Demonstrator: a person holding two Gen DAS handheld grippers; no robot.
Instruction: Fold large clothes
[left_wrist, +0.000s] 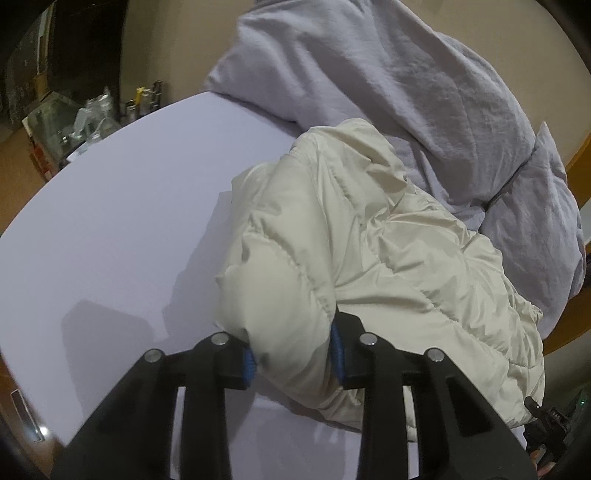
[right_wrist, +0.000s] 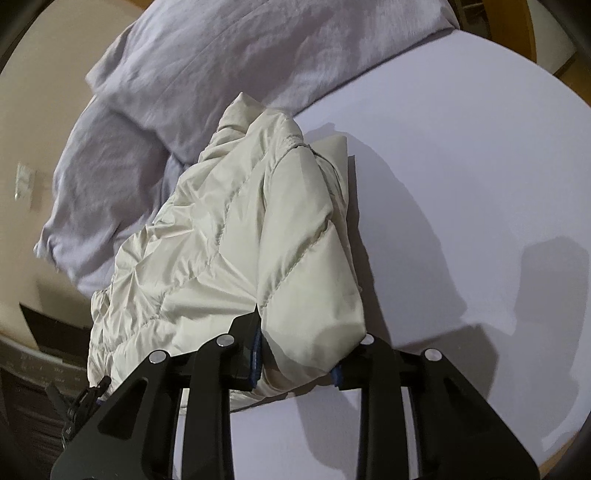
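I'm holding the cream puffer jacket (left_wrist: 354, 236) with both grippers, and it's lying bunched on the pale sheet of the bed (left_wrist: 122, 206), just in front of the heaped grey duvet (left_wrist: 388, 85).

The left gripper (left_wrist: 293, 360) is pinching a puffy fold at the near edge, blue pads (left_wrist: 249, 363) pressing in from both sides, jaws narrow. The right gripper (right_wrist: 295, 360) is doing the same on its own end, jaws narrow and clamped on a padded roll of the jacket.

I'm judging it as light but bulky: soft, springy filling, so any fold will be puffing back up unless pressed flat. The shell is looking shiny, likely slippery, so a thin pinch of outer fabric may be sliding out. Better to be taking hold at a stitched seam or the hem, where the layers are quilted together, with a good bite of padding. Not fragile. The far end by the duvet is looking crumpled; I cannot tell where the sleeves are.
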